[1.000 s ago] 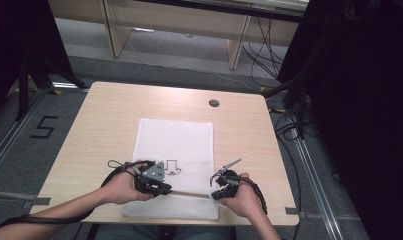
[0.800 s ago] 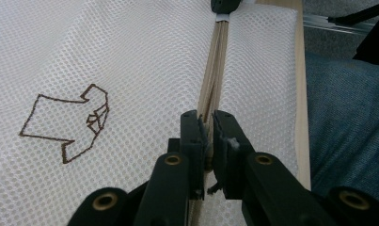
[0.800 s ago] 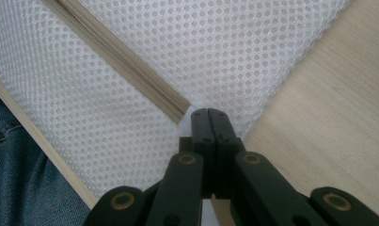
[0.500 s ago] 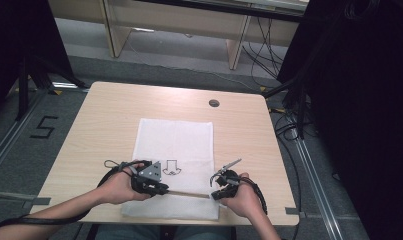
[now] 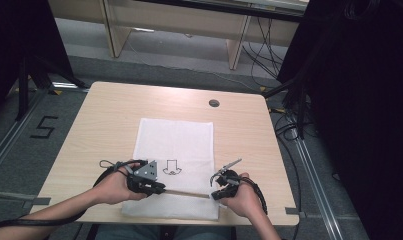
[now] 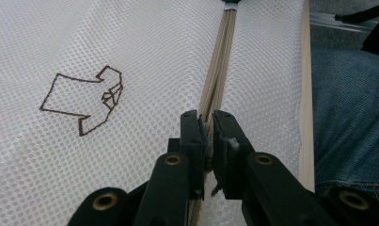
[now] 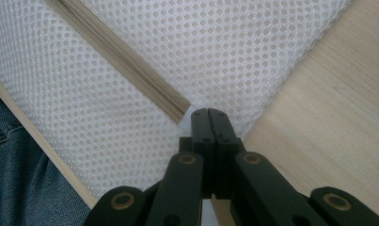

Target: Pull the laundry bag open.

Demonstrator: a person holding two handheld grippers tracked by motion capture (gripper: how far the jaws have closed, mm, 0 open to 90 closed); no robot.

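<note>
both hand-held grippers [image 5: 156, 189] [image 5: 216, 194] clamped on mesh bag [image 5: 176, 142] zipper [image 5: 186, 193] near table [image 5: 109, 115] front edge

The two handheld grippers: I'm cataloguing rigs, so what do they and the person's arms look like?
Both are black. The left gripper carries a grey three-cornered plate on top, and a black cable loops back from it along the forearm. The right gripper has a grey metal piece sticking up and a black cable curving round the wrist. Up close, the black jaws show brass-coloured pivot pins. The forearms are bare, with no sleeves in view, and blue jeans show below the table edge.

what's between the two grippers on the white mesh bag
A straight beige zipper runs between the left gripper and right gripper across the white mesh bag, seen in the high view.
</note>
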